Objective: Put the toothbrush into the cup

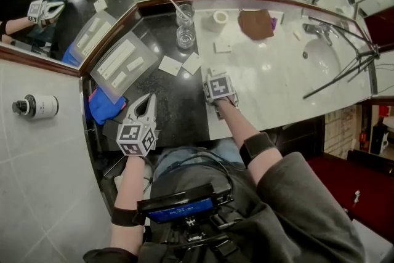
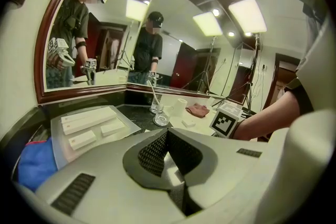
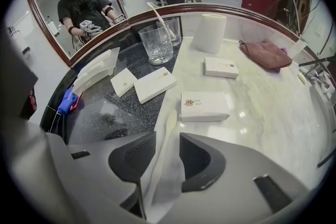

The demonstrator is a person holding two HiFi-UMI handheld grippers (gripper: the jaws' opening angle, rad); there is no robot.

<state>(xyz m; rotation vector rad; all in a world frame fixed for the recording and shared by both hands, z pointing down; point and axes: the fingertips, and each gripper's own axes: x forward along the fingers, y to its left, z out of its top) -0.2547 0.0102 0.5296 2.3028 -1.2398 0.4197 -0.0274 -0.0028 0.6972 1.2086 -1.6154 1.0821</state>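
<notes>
Between the spread jaws of my right tool (image 3: pixel 163 147) lies the toothbrush (image 3: pixel 169 126), flat on the counter (image 3: pixel 262 113) where the dark stone meets the pale marble. It is white and seems to be in a thin wrapper. The pads stand on either side of it without pressing, so I have it framed but not gripped. My left tool (image 2: pixel 169 139) is pressed together on nothing and hangs over the dark end of the counter, taking no part.

The cup (image 3: pixel 156 44), a clear empty glass, stands well apart from the toothbrush, back near the mirror. A second glass (image 3: pixel 173 29) just behind it already holds a brush. Small white boxes (image 3: pixel 205 107) lie between me and the cup.

By my reckoning the task is at its very start for this brush. The approach looks done, but the pinch, the lift, the carry over the boxes and the drop into the cup are all left to do.
</notes>
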